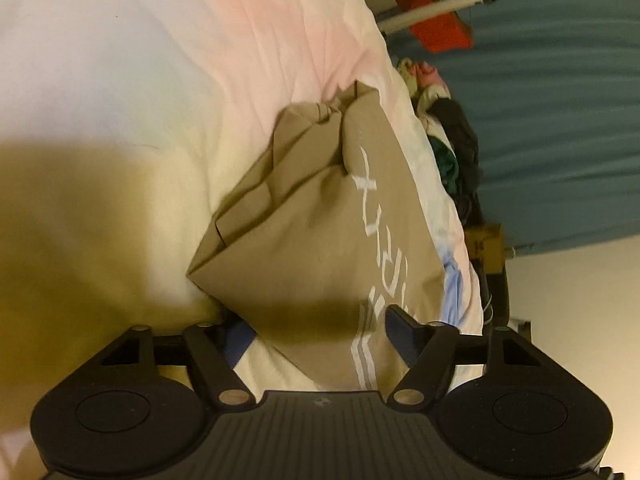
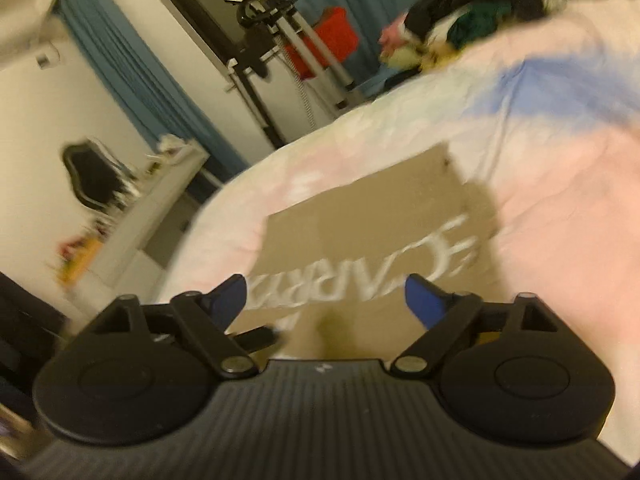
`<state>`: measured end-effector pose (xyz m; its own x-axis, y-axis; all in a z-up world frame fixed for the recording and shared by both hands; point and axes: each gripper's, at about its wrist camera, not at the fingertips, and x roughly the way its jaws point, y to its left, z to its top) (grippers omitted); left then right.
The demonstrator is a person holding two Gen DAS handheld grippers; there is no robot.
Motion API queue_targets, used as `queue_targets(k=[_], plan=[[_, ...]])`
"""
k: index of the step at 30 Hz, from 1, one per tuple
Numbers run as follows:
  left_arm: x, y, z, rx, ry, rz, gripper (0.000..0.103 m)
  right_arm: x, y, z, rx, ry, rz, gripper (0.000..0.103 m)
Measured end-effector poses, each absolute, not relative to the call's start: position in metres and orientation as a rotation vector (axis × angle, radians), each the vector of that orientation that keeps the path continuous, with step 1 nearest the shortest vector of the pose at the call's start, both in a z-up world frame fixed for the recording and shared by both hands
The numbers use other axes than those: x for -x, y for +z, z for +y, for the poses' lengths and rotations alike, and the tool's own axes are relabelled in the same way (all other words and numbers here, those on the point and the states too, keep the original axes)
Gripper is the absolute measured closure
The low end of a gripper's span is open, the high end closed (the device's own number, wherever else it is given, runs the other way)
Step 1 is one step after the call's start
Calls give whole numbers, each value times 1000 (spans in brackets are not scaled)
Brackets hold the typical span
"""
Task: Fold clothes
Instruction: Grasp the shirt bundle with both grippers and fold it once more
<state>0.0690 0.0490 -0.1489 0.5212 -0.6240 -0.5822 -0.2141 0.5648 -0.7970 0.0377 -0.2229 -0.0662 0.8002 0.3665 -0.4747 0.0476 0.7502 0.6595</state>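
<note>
As both tilt downward, hand-held grippers [image 1: 316,332] agape, shirt [image 1: 304,216] beneath.

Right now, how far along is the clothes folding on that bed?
Partly done: the tan printed garment lies on the pastel bedspread, already folded smaller, one end bunched. In hand: the left claw straddles its near edge; whether it pinches cloth is unclear. The right claw hangs open above it, gripping nothing. Left: flattening this piece, then the heap of mixed clothes at the bed's far edge.

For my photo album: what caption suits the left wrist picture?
Left tongs straddling a corner of the folded tan garment on a pastel bedspread.
</note>
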Motion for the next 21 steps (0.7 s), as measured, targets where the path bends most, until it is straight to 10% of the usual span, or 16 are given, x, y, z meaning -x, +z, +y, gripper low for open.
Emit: queue_targets(k=[7,21], plan=[[-61,-145,59,1075,-271,981,79,-51,-118,-208,-1114,334,811,14],[-61,-121,70,1164,-336,874,88,-42,-157,-242,-1465,108,579,25]])
